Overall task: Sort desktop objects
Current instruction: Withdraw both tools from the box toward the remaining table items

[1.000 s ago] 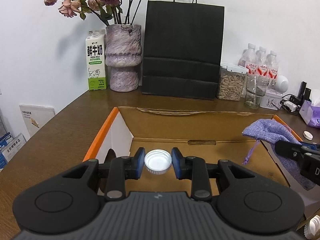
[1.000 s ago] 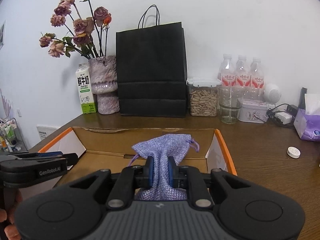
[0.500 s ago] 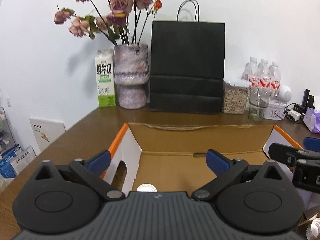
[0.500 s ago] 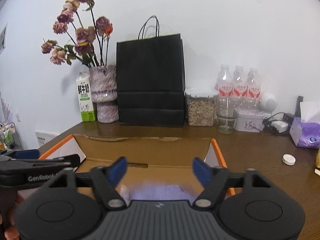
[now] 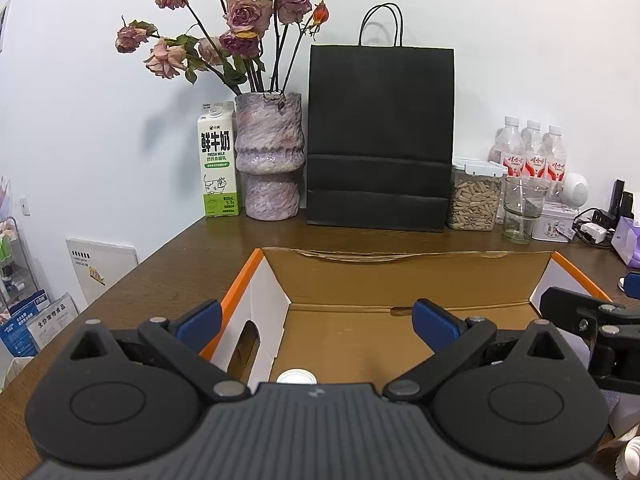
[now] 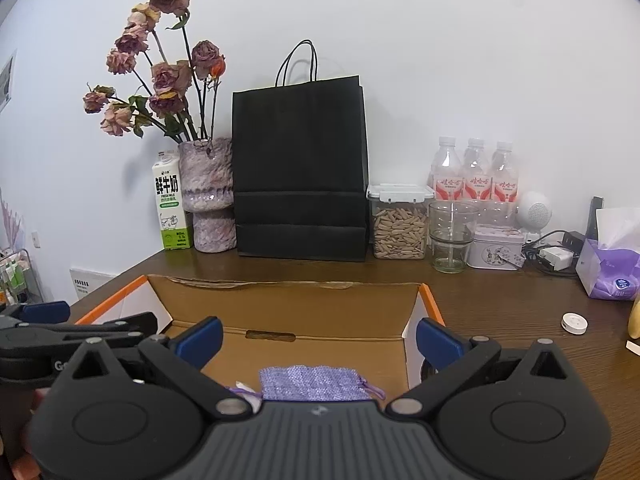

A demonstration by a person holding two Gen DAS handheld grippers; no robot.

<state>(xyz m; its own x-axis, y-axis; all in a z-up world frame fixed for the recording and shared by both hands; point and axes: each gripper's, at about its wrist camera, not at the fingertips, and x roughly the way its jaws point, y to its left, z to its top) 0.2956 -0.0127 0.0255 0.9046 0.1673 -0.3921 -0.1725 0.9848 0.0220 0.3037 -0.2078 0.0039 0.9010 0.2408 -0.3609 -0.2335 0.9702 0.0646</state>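
Note:
An open cardboard box [image 5: 400, 254] with orange edges lies on the brown desk. A white bottle cap [image 5: 297, 377] rests on its floor, just below my left gripper [image 5: 316, 320], which stands wide open with nothing between its blue pads. In the right wrist view the same box [image 6: 280, 283] holds a purple knitted pouch [image 6: 316, 382] lying flat on the floor. My right gripper [image 6: 319, 338] hovers over the pouch, its jaws opening, the pads clear of the cloth. The left gripper's fingers [image 6: 80, 330] show at the left edge.
Along the back wall stand a milk carton [image 5: 218, 164], a vase of dried roses [image 5: 272, 156], a black paper bag [image 5: 380, 140], a jar of seeds [image 5: 474, 196], a glass [image 5: 522, 208] and water bottles [image 6: 476, 172]. A tissue pack [image 6: 612, 272] and a small white lid [image 6: 574, 323] lie right of the box.
Both grippers opened: the left let go of the white cap, the right let go of the purple pouch. Both things dropped to the box floor. Both cameras tilted up slightly.

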